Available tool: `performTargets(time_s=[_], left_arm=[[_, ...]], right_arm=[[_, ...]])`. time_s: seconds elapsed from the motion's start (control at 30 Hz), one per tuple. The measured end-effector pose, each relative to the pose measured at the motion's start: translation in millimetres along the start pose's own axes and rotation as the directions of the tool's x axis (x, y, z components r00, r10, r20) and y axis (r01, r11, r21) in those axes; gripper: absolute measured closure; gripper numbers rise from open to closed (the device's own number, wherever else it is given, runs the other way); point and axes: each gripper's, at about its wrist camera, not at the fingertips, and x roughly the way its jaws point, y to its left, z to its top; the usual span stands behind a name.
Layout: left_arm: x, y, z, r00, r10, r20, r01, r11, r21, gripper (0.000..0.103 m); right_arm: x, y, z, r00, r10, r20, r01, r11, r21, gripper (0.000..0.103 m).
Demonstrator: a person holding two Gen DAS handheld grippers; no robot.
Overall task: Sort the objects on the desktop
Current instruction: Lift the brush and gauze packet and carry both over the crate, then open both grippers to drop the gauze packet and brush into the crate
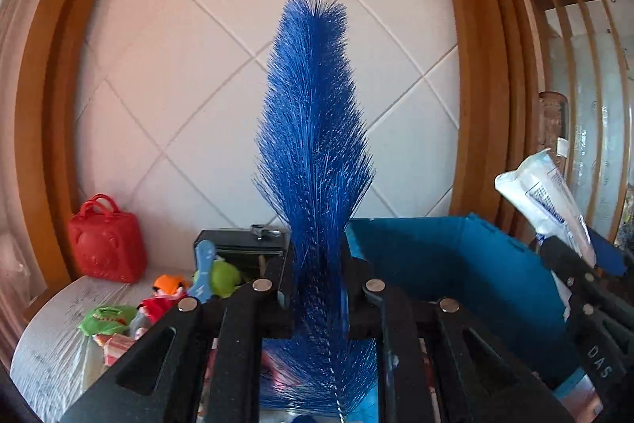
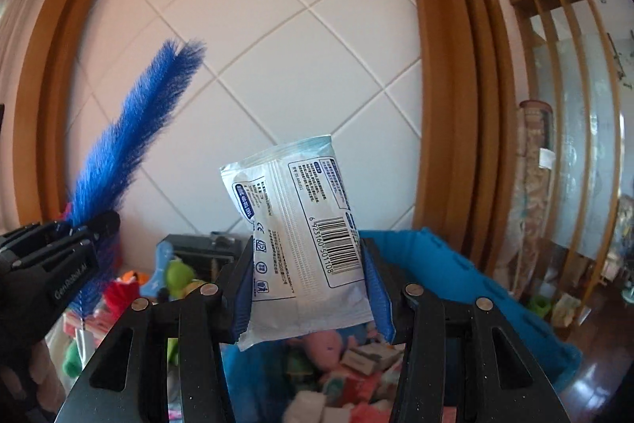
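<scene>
The left gripper (image 1: 315,288) is clenched on a blue bottle brush (image 1: 315,129), its jaws pressed into the bristles low on the brush, whose twisted wire stem shows at 6 o'clock in the left wrist view. The brush stands upright, its tip toward 12 o'clock against a white tiled wall (image 1: 198,66) framed in wood.

The right gripper (image 2: 309,276) grasps a white wet-wipe packet (image 2: 301,240) between its 2 blue-padded fingers (image 2: 378,288); the packet stands on end, barcode facing the camera, leaning slightly toward 11 o'clock. In the left wrist view the same packet shows at 3 o'clock, and in the right wrist view the brush and left gripper appear at 9 o'clock, part of a hand below them at the frame's edge.

Below both grippers is an open blue bin (image 1: 455,264), its wall at 4 o'clock in the left view. Inside it, seen in the right view at 6 o'clock, lie a pink plush toy (image 2: 329,343) and small boxes, blurred. Toward 8 o'clock in the left view, a white table (image 1: 51,335) carries a red toy handbag (image 1: 105,244), a black box (image 1: 241,248), and a heap of green, orange and red toys (image 1: 166,296).
</scene>
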Motion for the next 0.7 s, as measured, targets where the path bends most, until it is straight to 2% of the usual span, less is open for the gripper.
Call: performTargets(time_s=[0.13, 0.3, 0.4, 0.5, 0.53, 0.6, 0.7], left_arm=[[34, -71, 7, 0.998, -0.054, -0.039, 0.054, 0.998, 0.007, 0.089], [80, -143, -11, 0.98, -0.053, -0.191, 0.062, 0.997, 0.042, 0.089], [108, -172, -30, 0.95, -0.042, -0.308, 0.063, 0.996, 0.057, 0.089], [131, -186, -49, 0.904, -0.066, -0.423, 0.097, 0.994, 0.052, 0.089], [137, -188, -51, 0.891, -0.086, -0.445, 0.109, 0.994, 0.028, 0.089], [141, -194, -52, 0.876, -0.074, -0.477, 0.113, 0.992, 0.054, 0.089], [146, -201, -56, 0.851, -0.066, -0.522, 0.11, 0.992, 0.054, 0.086]], right_arm=[[31, -67, -2, 0.996, -0.07, -0.055, 0.07, 0.998, -0.008, 0.055], [64, -131, -17, 0.985, -0.087, -0.15, 0.089, 0.996, 0.008, 0.055], [82, -152, -29, 0.979, -0.066, -0.193, 0.071, 0.997, 0.022, 0.055], [100, -164, -42, 0.964, -0.038, -0.262, 0.046, 0.999, 0.024, 0.055], [107, -167, -47, 0.958, -0.035, -0.285, 0.043, 0.999, 0.022, 0.055], [117, -177, -50, 0.948, 0.007, -0.318, 0.013, 0.998, 0.06, 0.054], [131, -187, -55, 0.924, -0.008, -0.382, 0.028, 0.998, 0.048, 0.054]])
